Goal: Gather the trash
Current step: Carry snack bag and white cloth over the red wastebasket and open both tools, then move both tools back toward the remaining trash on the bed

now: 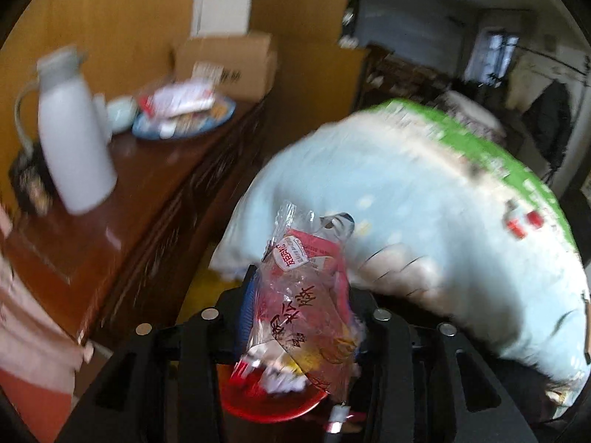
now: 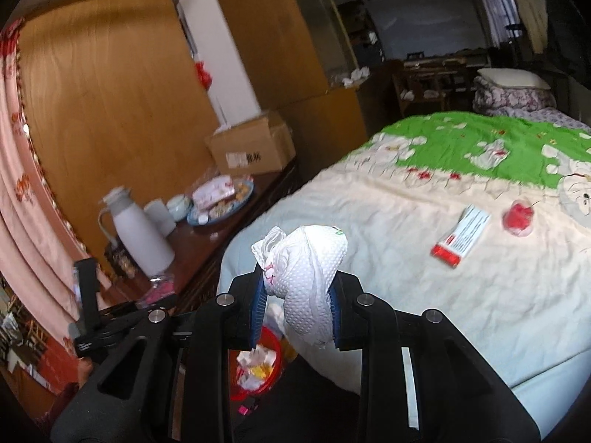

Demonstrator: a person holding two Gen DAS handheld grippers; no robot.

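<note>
My left gripper (image 1: 295,288) is shut on a crumpled clear plastic wrapper (image 1: 303,306) with red print, held above a red trash bin (image 1: 273,402) on the floor with litter inside. My right gripper (image 2: 297,291) is shut on a wad of white paper towel (image 2: 306,280), also above the red bin (image 2: 258,365), beside the bed's corner. On the bed (image 2: 406,295) lie a red-and-white box (image 2: 461,236) and a small clear cup with red contents (image 2: 519,217). The left gripper shows at the left of the right wrist view (image 2: 86,295).
A dark wooden sideboard (image 1: 122,229) left of the bed holds a white thermos jug (image 1: 70,136), cups, a blue plate of snacks (image 1: 184,110) and a cardboard box (image 1: 229,62). A pink curtain (image 2: 26,199) hangs at far left. The gap between sideboard and bed is narrow.
</note>
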